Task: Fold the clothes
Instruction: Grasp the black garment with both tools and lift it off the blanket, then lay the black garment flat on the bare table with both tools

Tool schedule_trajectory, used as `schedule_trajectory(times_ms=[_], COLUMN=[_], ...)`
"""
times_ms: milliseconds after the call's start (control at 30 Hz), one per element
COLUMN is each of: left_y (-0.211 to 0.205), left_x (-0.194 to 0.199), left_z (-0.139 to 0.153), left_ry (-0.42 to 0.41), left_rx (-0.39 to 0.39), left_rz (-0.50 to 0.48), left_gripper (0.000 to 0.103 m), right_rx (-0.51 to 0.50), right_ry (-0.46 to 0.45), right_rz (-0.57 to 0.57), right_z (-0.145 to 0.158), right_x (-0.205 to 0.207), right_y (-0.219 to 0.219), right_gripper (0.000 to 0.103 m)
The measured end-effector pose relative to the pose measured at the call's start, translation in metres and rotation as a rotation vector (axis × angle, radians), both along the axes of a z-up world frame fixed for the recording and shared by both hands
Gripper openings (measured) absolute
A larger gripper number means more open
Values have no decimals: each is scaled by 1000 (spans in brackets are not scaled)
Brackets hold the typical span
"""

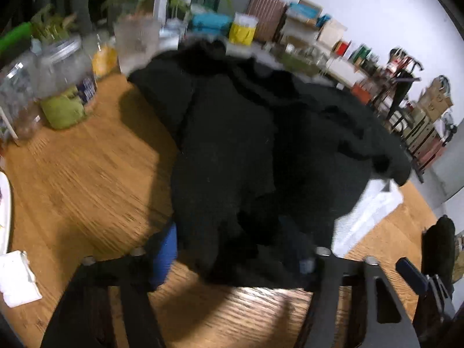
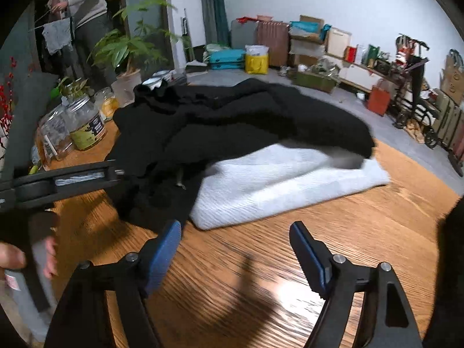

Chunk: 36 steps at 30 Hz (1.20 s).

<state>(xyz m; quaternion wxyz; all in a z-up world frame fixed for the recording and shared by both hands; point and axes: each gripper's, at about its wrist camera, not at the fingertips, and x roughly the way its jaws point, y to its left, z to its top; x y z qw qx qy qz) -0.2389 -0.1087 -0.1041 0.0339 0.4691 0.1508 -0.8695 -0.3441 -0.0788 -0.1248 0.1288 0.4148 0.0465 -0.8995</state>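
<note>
A black garment [image 1: 246,133] lies crumpled on the wooden table [image 1: 87,174], partly over a folded white cloth [image 1: 365,214]. My left gripper [image 1: 235,249] reaches into the garment's near edge; black cloth sits between its blue pads [image 1: 166,249] and hides the right one, so the grip is unclear. In the right wrist view the garment [image 2: 232,121] covers the back of the white cloth [image 2: 278,182]. My right gripper [image 2: 235,246] is open and empty above bare wood in front of the white cloth. The left gripper [image 2: 116,171] shows at the garment's left edge.
Glass jars [image 1: 63,87] and potted plants [image 2: 127,52] stand along the table's far left. A white paper [image 1: 17,278] and a plate rim [image 1: 5,211] lie at the left edge. Boxes and suitcases [image 2: 272,43] line the far wall. A person [image 2: 87,14] stands behind.
</note>
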Motion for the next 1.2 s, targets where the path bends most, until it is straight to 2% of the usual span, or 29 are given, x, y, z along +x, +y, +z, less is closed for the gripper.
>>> schedule_trajectory(times_ms=[100,133,167,233,300,333,433,500,533,567,767,933,1033,1133,1200], left_y=[4,3,2,-4,-9,-11,-15,-16,-16,-15,-15,-4,4,24,39], left_x=[-7,-8,-10,-9,-7,-6,-3,0,3,6,28,70,96,123,142], left_z=[-7,-10,-14,-17,-15,-13,-10,-6,-3,0,1,3,1,-5,-5], left_ry=[-17,-31,-45,-39,-31,-28,-23,-21,-15,-10,0,0,-23,-58,-76], left_rx=[-65,-66,-66,-17,16,31,58,69,68,66,85,58,122,127,127], left_rz=[16,23,30,33,34,34,26,13,8,3,-24,-99,-122,-168,-199], left_gripper=[43,33,31,21,15,15,13,13,13,12,12,11,10,10,10], right_rx=[-1,-6,-13,-32,-54,-56,-24,13,19,12,15,37,41,62,38], right_ry=[-60,-82,-103,-127,-144,-147,-135,-115,-104,-95,-80,-72,-112,-141,-163], right_rz=[17,20,21,25,26,25,21,24,35,55,74,86,92,77,52], right_z=[-14,-19,-24,-30,-34,-35,-37,-36,-34,-32,-20,-15,-23,-32,-32], right_x=[-15,-20,-25,-33,-39,-40,-43,-41,-38,-35,-15,15,43,72,90], right_y=[-14,-18,-22,-28,-34,-36,-45,-47,-46,-44,-32,-22,-6,9,23], right_gripper=[77,76,74,67,60,52,41,25,10,3,3,2,2,2,2])
